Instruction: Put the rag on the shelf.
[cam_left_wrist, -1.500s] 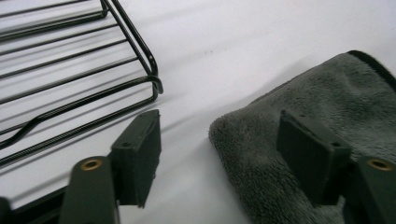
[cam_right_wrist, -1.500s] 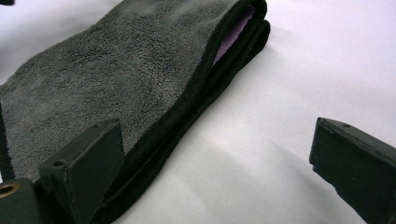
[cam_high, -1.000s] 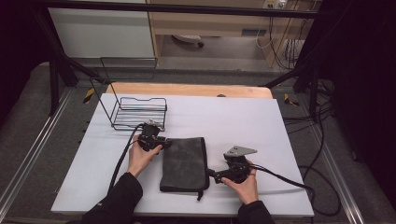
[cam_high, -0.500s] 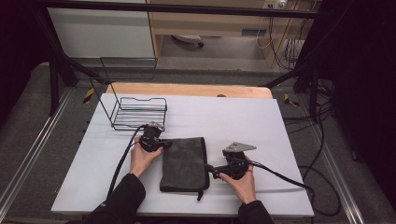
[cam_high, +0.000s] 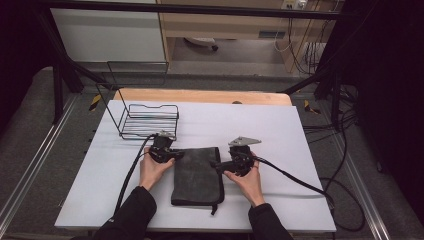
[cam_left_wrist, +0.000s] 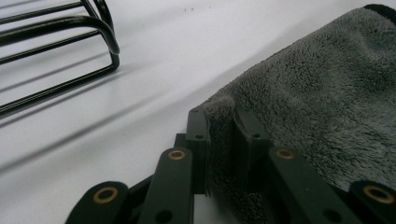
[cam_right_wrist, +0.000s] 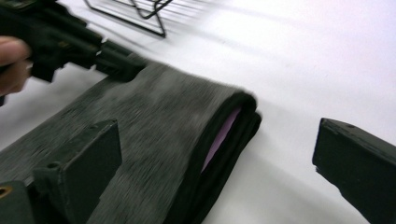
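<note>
A folded dark grey towel (cam_high: 197, 175) lies flat on the white table (cam_high: 280, 125), with a purple lining showing at its fold in the right gripper view. My left gripper (cam_high: 177, 156) is at the towel's far left corner. Its jaws have just been closing and now pinch a raised tuft of the towel (cam_left_wrist: 327, 102) between the pads of the left gripper (cam_left_wrist: 223, 121). My right gripper (cam_high: 216, 164) is at the towel's right edge near the far corner. There the right gripper (cam_right_wrist: 215, 140) stands open, one jaw over the towel (cam_right_wrist: 159, 112), the other over bare table.
A black wire basket (cam_high: 149, 120) stands at the far left, just beyond the left gripper. A wooden board (cam_high: 200, 96) runs along the table's far edge. Cables (cam_high: 300, 180) trail off to the right. Bare white table lies right of the towel.
My right gripper has moved away from the person along the towel's right edge, toward its far corner. The left hand has stayed at the far left corner.
</note>
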